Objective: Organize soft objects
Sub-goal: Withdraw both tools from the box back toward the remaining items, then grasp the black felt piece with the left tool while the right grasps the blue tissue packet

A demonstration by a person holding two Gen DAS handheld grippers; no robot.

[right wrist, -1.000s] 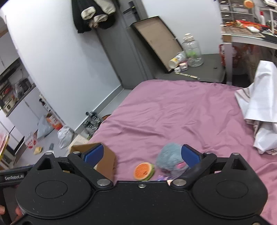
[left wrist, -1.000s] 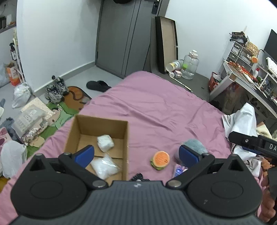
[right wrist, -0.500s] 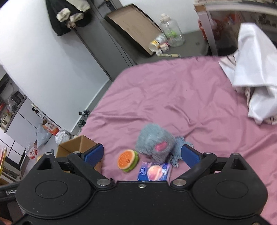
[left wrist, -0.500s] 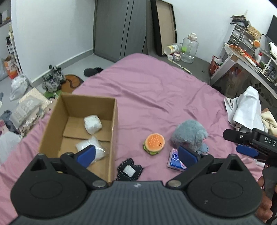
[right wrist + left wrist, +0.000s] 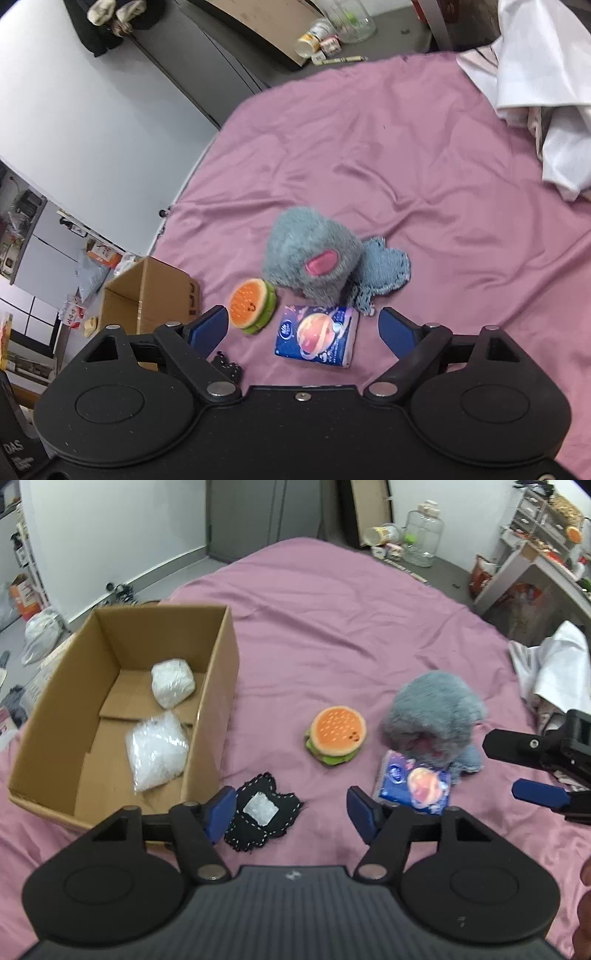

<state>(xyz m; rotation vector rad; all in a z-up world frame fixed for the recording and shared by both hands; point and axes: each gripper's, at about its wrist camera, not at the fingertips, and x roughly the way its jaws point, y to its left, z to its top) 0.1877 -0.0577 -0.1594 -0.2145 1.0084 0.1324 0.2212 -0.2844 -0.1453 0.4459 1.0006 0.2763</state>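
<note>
black patch (image 5: 264,814): dark fabric bit with white stitching and a pale square in its middle, flat on the pink bed sheet (image 5: 332,620) just beside the box's near corner. It lies so flat that the pads could scrape past it or bunch up sheet along with it.
left hand-held gripper (image 5: 291,812): spread wide, empty, hovering with the patch near its left pad. Closing off-centre probably just nudges the patch away.
tissue pack (image 5: 317,336): blue packet right in front of the right hand-held gripper (image 5: 303,330), which is wide open too and holds nothing. Its slick wrapper might squirt out of a pinch.
grey plush (image 5: 312,260): touching the pack's far edge, so lifting the pack could drag it.
burger plush (image 5: 335,734): sits between the box and the grey plush, round and squishy, so it could roll.
cardboard box (image 5: 221,686): on the bed, two white bagged bundles (image 5: 159,751) already inside. Bumping its wall could shove it on the soft bed.
</note>
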